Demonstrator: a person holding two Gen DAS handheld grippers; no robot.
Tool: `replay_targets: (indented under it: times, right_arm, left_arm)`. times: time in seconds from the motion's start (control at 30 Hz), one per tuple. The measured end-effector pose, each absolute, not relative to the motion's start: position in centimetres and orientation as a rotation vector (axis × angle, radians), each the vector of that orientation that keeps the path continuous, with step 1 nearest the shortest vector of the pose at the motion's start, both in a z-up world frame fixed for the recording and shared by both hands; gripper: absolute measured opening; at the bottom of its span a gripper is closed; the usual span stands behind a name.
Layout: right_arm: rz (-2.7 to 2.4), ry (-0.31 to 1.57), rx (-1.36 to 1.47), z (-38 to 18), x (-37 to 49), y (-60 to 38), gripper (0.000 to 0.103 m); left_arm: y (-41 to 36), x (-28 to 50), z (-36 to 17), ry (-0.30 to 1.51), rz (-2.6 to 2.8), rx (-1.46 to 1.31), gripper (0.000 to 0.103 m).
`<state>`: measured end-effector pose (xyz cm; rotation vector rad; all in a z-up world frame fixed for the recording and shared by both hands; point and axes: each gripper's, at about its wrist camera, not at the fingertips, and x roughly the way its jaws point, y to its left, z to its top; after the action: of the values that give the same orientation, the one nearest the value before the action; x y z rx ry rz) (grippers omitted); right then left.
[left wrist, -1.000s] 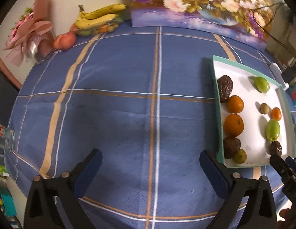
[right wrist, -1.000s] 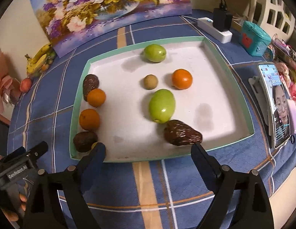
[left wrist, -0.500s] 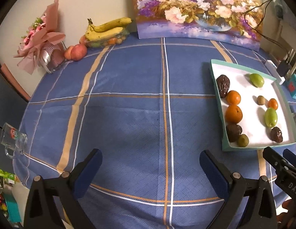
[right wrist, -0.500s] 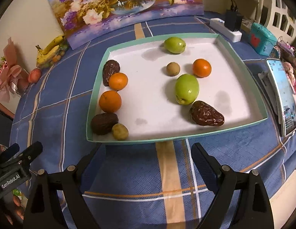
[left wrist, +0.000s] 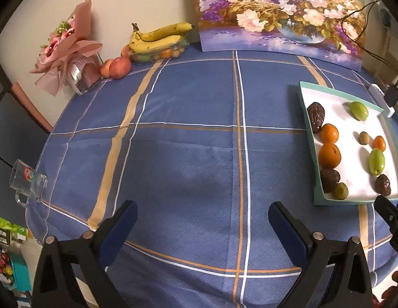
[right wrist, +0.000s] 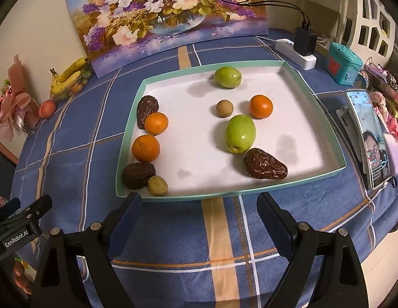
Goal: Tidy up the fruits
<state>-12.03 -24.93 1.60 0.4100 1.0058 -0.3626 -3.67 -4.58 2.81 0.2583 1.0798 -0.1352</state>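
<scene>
A white tray with a teal rim (right wrist: 250, 191) (left wrist: 310, 138) lies on the blue checked tablecloth and holds several fruits. Along its left edge sit a dark wrinkled fruit (right wrist: 147, 110), two oranges (right wrist: 156, 123) (right wrist: 146, 148), another dark fruit (right wrist: 138, 175) and a small olive-green one (right wrist: 158, 185). In the middle are two green fruits (right wrist: 227, 77) (right wrist: 240, 133), a small brown ball (right wrist: 224, 108), an orange (right wrist: 261, 106) and a dark fruit (right wrist: 265, 164). My right gripper (right wrist: 199, 205) is open just short of the tray's near rim. My left gripper (left wrist: 202, 217) is open over bare cloth, left of the tray.
Bananas on a dish of small fruits (left wrist: 158, 41), two peaches (left wrist: 117, 67) and a pink bouquet (left wrist: 67, 48) line the far left wall. A glass mug (left wrist: 27, 182) stands at the left table edge. A flower painting (right wrist: 173, 12), power strip (right wrist: 296, 51), teal box (right wrist: 344, 63) and phone (right wrist: 369, 138) flank the tray.
Both grippers have drawn back and risen, so the tray and table look smaller and farther off. Both stay open. No fruit has moved.
</scene>
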Motion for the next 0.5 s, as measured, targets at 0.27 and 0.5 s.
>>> replay_targets:
  times: [0.27, 0.5]
  right_arm:
    - [-0.354, 1.011, 0.392, 1.51, -11.90, -24.67, 0.091]
    - [-0.350, 1.014, 0.377, 1.46, -11.75, -24.39, 0.091]
  left_arm:
    - [-4.75, -3.64, 2.53, 1.097, -0.134, 0.276, 0.103]
    - [-5.12, -3.64, 2.07, 1.118, -0.129, 0.296, 0.103]
